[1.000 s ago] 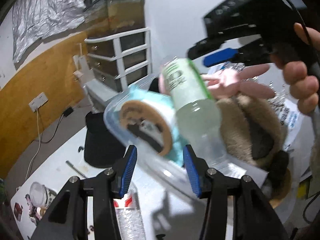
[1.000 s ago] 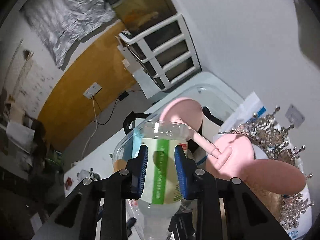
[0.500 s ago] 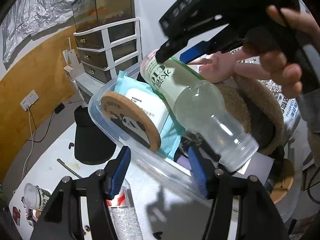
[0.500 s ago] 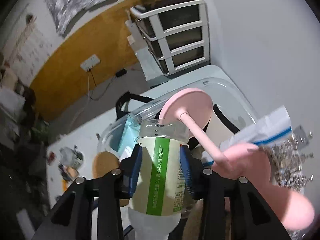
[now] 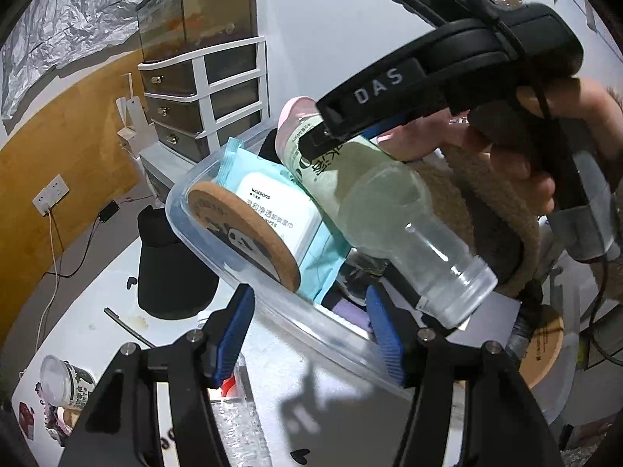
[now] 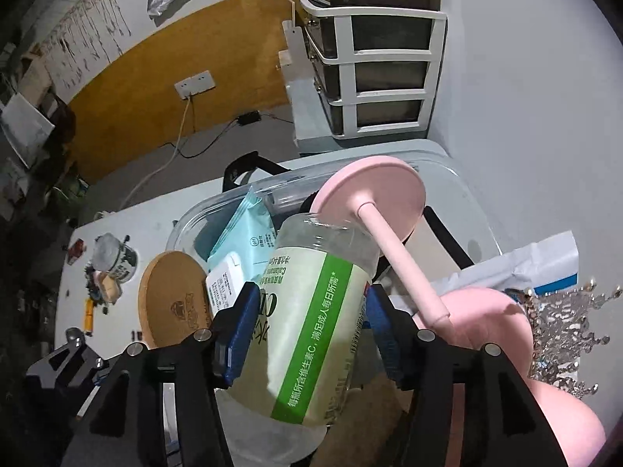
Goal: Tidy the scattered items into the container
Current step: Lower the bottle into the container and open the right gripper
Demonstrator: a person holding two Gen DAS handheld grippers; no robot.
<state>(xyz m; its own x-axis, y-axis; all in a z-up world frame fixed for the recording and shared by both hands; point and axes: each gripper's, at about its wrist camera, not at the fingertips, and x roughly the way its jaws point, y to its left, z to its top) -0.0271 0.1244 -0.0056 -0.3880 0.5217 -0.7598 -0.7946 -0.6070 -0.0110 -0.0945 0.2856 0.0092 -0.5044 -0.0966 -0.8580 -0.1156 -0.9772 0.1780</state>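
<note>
— What lay at the left end of the white bench (image 5: 89,334)?

— A small printed lidded cup (image 5: 66,383), near the corner. Further along sat a black fabric holder (image 5: 171,268), just beside the clear plastic container (image 5: 272,299).

— And the left gripper (image 5: 307,334)?

— Its blue-padded jaws stood apart with nothing gripped; only the container's near rim showed between them.

— What was inside the container?

— At its left end a round cork coaster with a panda print (image 5: 241,233) leaned on edge against a pale-blue pack of wet wipes (image 5: 280,210). To the right lay a pink stand fan (image 6: 373,202) and something brown and fuzzy (image 5: 479,210).

— Where was the bottle?

— The clear plastic bottle with the pale-green label (image 6: 307,319) lay tilted over the container's contents, between the pads of the right gripper (image 6: 311,327), held in a person's hand (image 5: 518,155). Those jaws were opening; I could not tell whether the pads still pressed on it.

— Anything at the right edge?

— A silver jewelled tiara (image 6: 564,330), beside a white-and-blue plastic packet (image 6: 545,260).
</note>
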